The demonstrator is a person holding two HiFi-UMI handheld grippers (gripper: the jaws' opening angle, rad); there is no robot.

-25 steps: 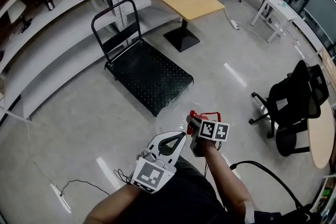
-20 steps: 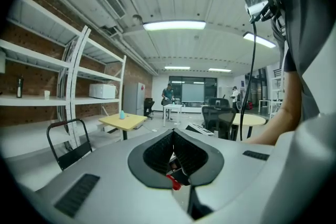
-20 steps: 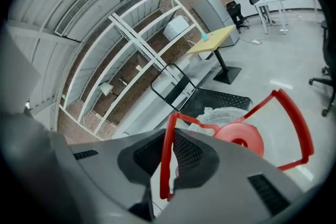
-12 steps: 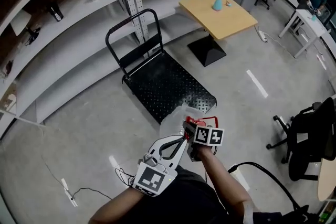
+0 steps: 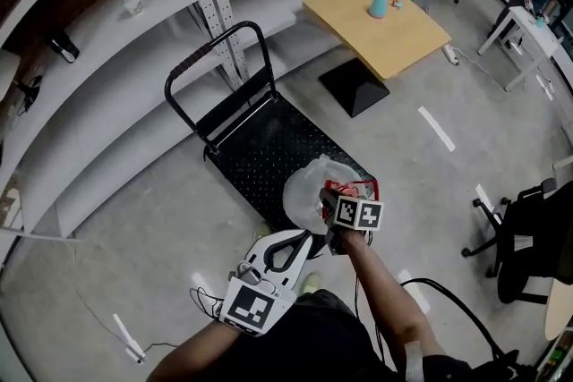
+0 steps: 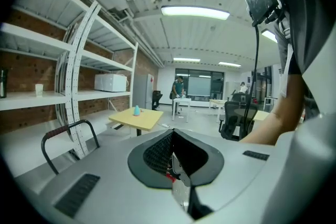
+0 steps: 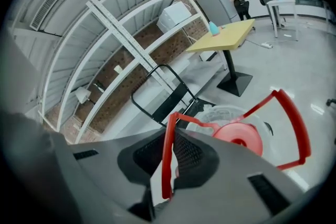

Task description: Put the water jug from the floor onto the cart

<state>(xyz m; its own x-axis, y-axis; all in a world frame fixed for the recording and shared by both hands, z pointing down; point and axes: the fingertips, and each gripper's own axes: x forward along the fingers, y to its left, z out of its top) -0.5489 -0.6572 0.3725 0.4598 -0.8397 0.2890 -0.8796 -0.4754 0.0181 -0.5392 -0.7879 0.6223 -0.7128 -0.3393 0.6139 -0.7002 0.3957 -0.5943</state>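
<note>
Head view: underside and 3 o'clock side of the clear plastic water jug with red cap and red handle are covered by the right gripper; contact with the black perforated flatbed cart cannot be told. Right gripper view: jug body is cut off by the gripper housing at 6 o'clock. Black office chair is clipped by the edge at 3 o'clock. Small teal object on the tan square table at 1 o'clock, too small to be identified.

Clear water jug (red handle) at cart edge.
</note>
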